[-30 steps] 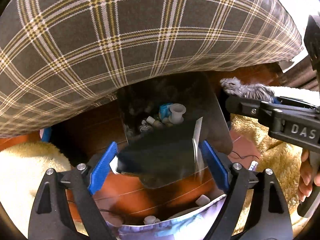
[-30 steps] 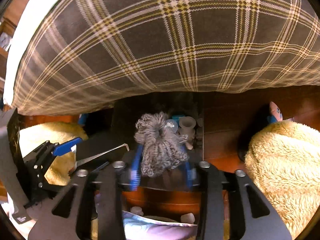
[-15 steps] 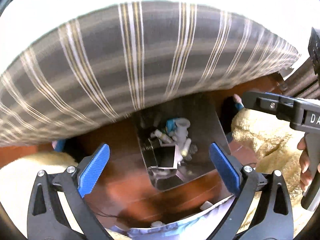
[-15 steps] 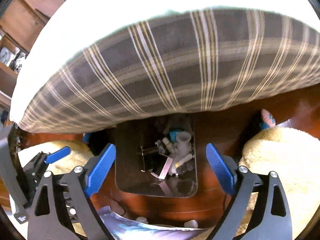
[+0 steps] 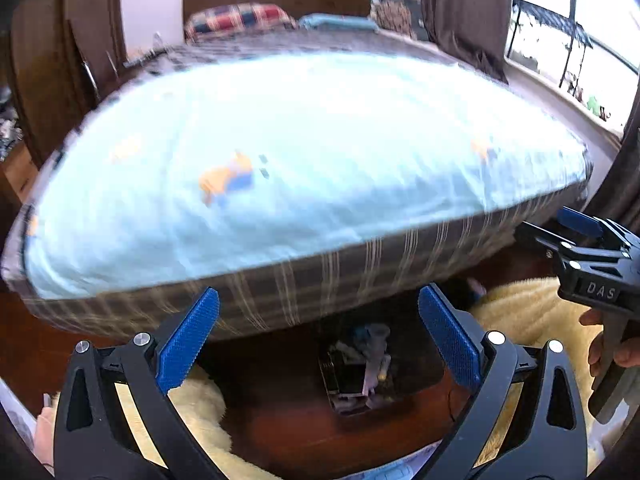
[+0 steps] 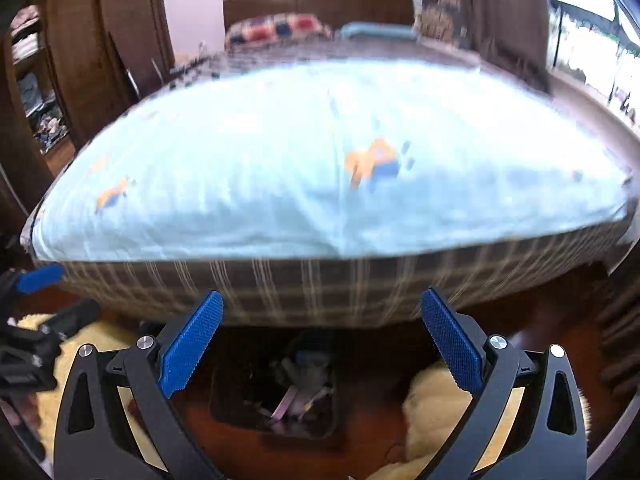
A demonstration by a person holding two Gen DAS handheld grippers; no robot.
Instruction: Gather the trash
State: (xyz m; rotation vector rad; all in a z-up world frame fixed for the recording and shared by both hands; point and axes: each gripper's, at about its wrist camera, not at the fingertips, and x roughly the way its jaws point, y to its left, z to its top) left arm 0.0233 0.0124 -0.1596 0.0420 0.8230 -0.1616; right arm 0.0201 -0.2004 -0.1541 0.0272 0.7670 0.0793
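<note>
A dark bin (image 5: 416, 360) stands on the wooden floor at the foot of the bed, with mixed trash (image 5: 372, 356) inside. My left gripper (image 5: 318, 340) hangs high above it, open, with nothing between its blue pads. In the right wrist view the same bin (image 6: 232, 380) and its trash (image 6: 296, 392) lie below my right gripper (image 6: 320, 344), which is also open and holds nothing. Each gripper shows in the other's view: the right gripper (image 5: 580, 248) at the right edge, the left gripper (image 6: 36, 282) at the left edge. Both views are motion-blurred.
A bed with a pale blue sheet (image 5: 300, 152) and a plaid side fills the upper view. Fluffy yellow rugs (image 5: 524, 320) (image 6: 432, 404) lie on either side of the bin. A wardrobe (image 6: 100, 40) stands at the left, curtains and a window (image 5: 560, 32) at the right.
Both grippers opened, rose and tilted up, so the bed's top came into view. The dark flat piece left the left jaws and the grey fuzzy ball left the right jaws.
</note>
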